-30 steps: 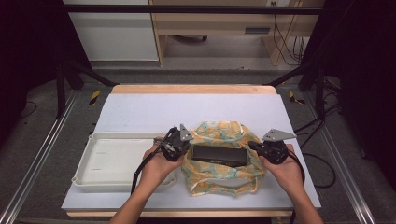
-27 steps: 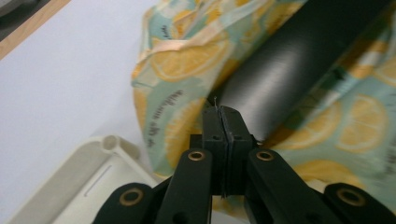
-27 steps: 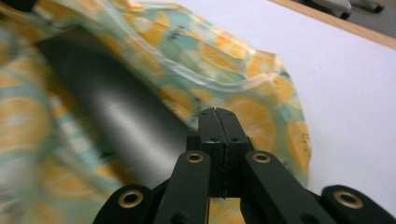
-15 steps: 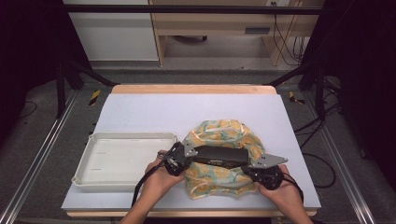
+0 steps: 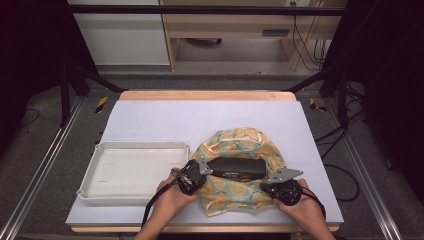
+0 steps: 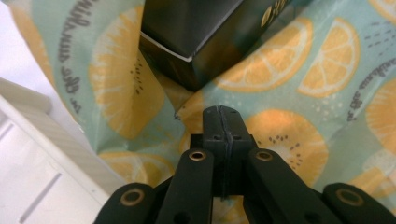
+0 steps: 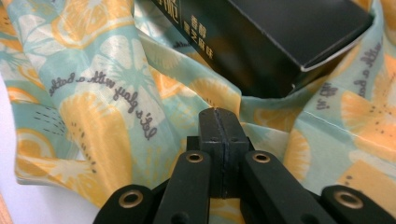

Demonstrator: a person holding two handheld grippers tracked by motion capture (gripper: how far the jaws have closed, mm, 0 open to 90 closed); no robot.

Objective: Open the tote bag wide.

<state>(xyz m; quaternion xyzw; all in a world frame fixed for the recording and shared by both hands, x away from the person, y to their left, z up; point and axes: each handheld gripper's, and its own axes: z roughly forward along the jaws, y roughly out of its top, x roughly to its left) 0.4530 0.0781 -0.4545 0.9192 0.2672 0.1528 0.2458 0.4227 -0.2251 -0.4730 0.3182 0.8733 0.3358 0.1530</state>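
The left gripper (image 6: 220,114) has its jaws pressed fully together with nothing between them, their tips low over the citrus-print cloth (image 6: 299,93) just near of the black box's (image 6: 196,37) left corner. The right gripper (image 7: 219,116) likewise has its jaws closed flat against each other on nothing, poised above the cloth just near of the box's right end, where the fabric bunches up around the corner. I cannot tell whether either pair of tips touches the fabric.

In the high view the left gripper (image 5: 192,176) sits at the left edge of the cloth (image 5: 235,190) and the right gripper (image 5: 282,189) at its near right edge, each held in one of the person's hands coming in from the near side. The box (image 5: 236,167) lies lengthwise left to right on the middle of the cloth, between the two grippers. The cloth is spread in a rumpled patch on the right half of the pale surface (image 5: 200,120). Left of it, just beside the left gripper, stands a white tray (image 5: 100,155).
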